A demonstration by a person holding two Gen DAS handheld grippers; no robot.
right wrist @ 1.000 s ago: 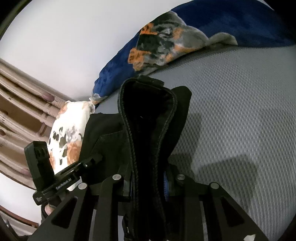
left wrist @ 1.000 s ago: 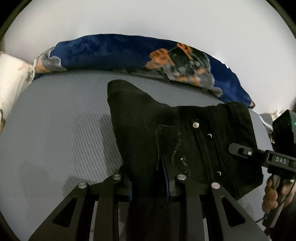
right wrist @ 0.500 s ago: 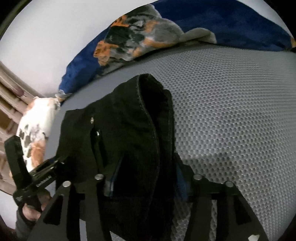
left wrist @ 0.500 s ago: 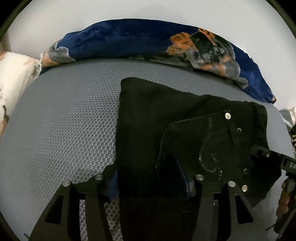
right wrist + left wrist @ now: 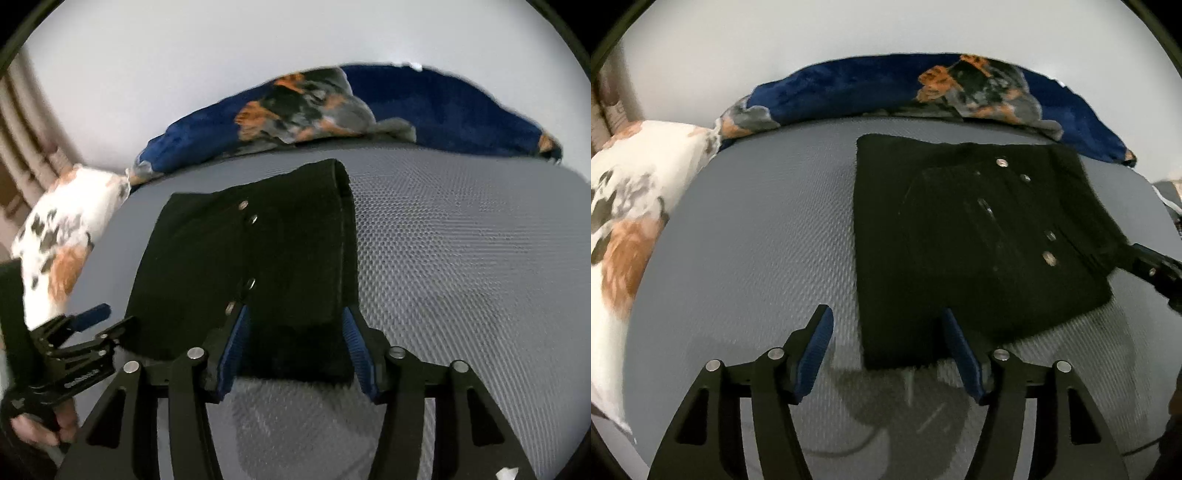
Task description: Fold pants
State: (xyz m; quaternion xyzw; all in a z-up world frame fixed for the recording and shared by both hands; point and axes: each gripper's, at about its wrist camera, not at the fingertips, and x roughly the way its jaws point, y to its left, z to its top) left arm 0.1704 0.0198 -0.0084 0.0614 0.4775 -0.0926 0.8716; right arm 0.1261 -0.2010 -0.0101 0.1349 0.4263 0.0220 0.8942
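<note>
Left wrist view: the folded black pants (image 5: 964,240) are laid flat on the grey mattress (image 5: 757,240), their near corner between the parted pads of the left gripper (image 5: 886,354), whose jaws have just been opening.

Right wrist view: the pants' (image 5: 258,266) near edge is seen between the right gripper's (image 5: 293,350) spread, just-opened pads, apparently unpressed.

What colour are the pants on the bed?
Black, with small silver metal buttons; the pants show best in the left wrist view.

Black pants (image 5: 960,236) folded flat on grey mattress (image 5: 757,240) — left claw (image 5: 886,350) open
</note>
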